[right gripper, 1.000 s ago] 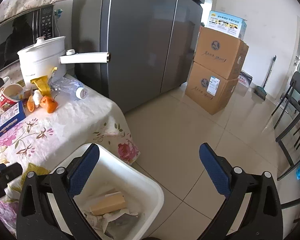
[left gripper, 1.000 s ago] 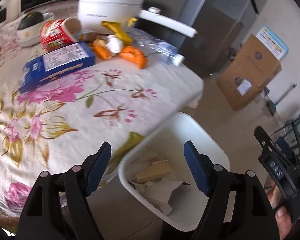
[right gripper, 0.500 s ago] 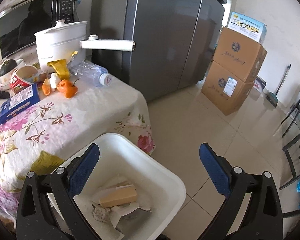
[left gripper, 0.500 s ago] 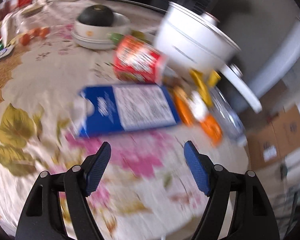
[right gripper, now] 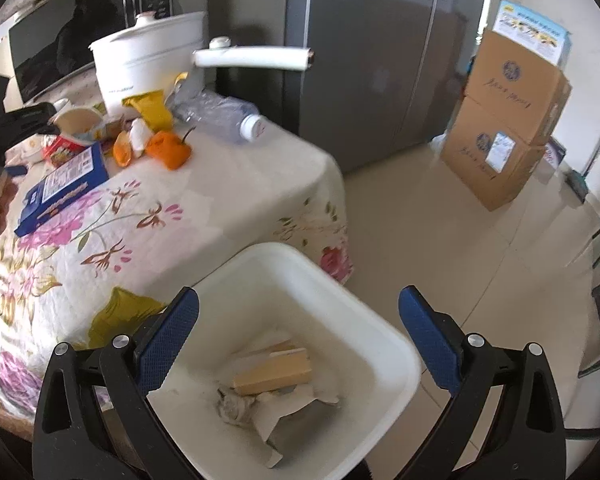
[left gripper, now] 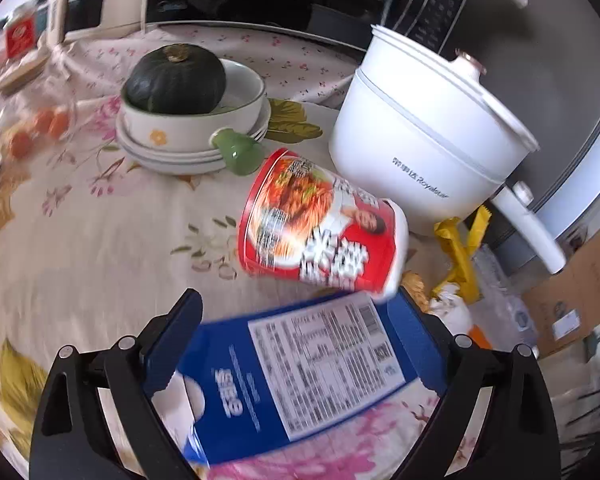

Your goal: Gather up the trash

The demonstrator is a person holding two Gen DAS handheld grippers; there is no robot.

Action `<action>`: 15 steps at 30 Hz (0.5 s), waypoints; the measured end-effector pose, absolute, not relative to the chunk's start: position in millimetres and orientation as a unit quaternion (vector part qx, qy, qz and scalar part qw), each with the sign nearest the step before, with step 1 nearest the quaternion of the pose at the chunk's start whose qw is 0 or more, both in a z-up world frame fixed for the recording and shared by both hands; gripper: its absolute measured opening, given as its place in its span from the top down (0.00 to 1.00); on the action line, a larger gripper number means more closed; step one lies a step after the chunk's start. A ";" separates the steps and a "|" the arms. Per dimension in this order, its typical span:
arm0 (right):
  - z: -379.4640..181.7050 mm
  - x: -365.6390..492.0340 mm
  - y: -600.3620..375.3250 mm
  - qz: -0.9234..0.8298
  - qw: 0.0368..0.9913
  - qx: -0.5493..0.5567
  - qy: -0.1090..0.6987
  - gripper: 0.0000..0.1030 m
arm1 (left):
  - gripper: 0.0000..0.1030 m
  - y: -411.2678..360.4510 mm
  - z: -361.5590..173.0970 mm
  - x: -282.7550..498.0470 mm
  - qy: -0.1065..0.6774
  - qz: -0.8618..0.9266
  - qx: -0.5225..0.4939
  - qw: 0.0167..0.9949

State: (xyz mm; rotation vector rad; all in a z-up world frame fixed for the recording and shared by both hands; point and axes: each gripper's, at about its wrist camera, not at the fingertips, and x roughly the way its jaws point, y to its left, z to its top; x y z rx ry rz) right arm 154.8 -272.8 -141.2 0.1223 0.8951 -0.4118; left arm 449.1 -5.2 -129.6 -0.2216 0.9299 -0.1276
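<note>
The left gripper is held with its jaws spread wide on either side of a blue carton, which lies flat on the floral tablecloth; no contact is seen. A white nutrition panel is printed on the carton, its text too blurred to be read. Just beyond, a red instant-noodle cup lies tipped on its side, marked with large white Chinese characters. "Royalstar" is read on the white electric pot. The right gripper is likewise spread apart and empty, held over a white bin in which crumpled paper and a tan box are seen.
</note>
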 end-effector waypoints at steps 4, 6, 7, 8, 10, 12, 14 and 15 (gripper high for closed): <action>-149.6 163.2 -267.8 -0.182 0.873 0.064 0.448 0.07 | 0.11 -6.1 -133.7 463.1 0.446 -0.068 -0.095 0.887; -152.5 166.1 -266.3 -0.179 0.870 0.063 0.454 0.07 | 0.11 -4.2 -137.7 467.8 0.447 -0.069 -0.100 0.886; -154.1 167.7 -265.4 -0.179 0.869 0.062 0.457 0.07 | 0.12 -3.5 -139.6 468.7 0.446 -0.070 -0.101 0.886; -155.4 168.8 -264.7 -0.178 0.868 0.061 0.460 0.07 | 0.17 -3.5 -140.6 468.6 0.443 -0.071 -0.099 0.888; -156.3 170.7 -264.4 -0.176 0.866 0.063 0.463 0.07 | 0.45 -7.1 -140.6 467.1 0.442 -0.079 -0.083 0.890; -156.0 171.9 -263.7 -0.173 0.866 0.070 0.464 0.07 | 0.73 -9.2 -138.2 462.7 0.441 -0.083 -0.071 0.891; -155.2 172.0 -262.4 -0.168 0.867 0.074 0.464 0.07 | 0.87 -9.3 -132.3 455.0 0.431 -0.086 -0.065 0.896; -154.8 172.3 -260.7 -0.165 0.867 0.075 0.463 0.07 | 0.90 -9.5 -126.3 447.2 0.420 -0.087 -0.056 0.902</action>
